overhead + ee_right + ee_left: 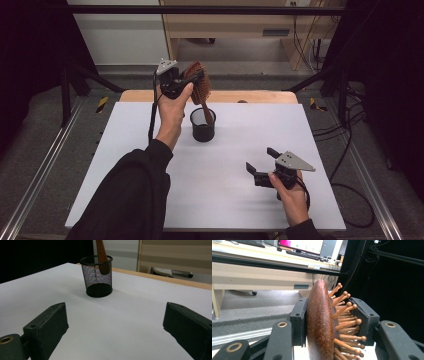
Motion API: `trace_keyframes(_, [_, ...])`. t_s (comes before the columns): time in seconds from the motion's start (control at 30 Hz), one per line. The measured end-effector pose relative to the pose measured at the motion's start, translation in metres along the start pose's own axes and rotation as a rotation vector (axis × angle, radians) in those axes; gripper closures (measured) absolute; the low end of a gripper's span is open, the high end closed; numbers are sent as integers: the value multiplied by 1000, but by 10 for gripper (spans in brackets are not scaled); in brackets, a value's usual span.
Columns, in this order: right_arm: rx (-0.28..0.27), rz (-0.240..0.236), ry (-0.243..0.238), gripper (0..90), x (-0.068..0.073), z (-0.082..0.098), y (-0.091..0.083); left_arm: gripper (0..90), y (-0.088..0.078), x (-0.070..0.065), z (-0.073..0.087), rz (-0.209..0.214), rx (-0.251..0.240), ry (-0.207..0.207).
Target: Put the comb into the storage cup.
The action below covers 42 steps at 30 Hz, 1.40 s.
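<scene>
A brown wooden hairbrush [199, 86] with wooden bristles hangs over a black mesh cup [203, 125] at the table's far middle. My left gripper [186, 82] is shut on the brush head, raised above the cup. The handle's tip dips inside the cup's mouth [101, 257]. In the left gripper view the brush head [319, 322] sits between the two jaws, its bristles pointing right. My right gripper [261, 161] rests open near the front right of the table, nothing between its jaws, facing the mesh cup [97, 276].
A white sheet [210, 185] covers the table, with a wooden edge [250, 96] showing at the back. Metal rails [40, 175] run along both sides. A desk and cables stand beyond the table.
</scene>
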State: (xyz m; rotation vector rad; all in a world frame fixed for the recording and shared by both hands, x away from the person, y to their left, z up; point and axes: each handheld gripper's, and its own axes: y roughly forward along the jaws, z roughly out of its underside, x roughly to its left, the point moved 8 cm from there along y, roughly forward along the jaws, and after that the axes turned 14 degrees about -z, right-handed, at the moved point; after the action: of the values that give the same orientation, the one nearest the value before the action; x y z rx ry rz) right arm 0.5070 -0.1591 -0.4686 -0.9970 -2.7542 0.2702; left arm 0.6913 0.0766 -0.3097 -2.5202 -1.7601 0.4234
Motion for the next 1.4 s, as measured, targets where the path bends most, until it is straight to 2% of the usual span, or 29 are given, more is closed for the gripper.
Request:
trace_keyframes(0.2, [2,1,-3,58,0,0,0,512,1,-1,1,10,-3,13])
trace_keyframes(0.3, [4,1,-2,57,0,1,1,512,1,0,3,17,1,0])
trace_keyframes(0.87, [9,3,-4,56,0,2,1,511,5,2,8,11,6,4])
trace_keyframes(1.4, [17,2,-8,56,0,3,2,511,12,2,26,10,32,9])
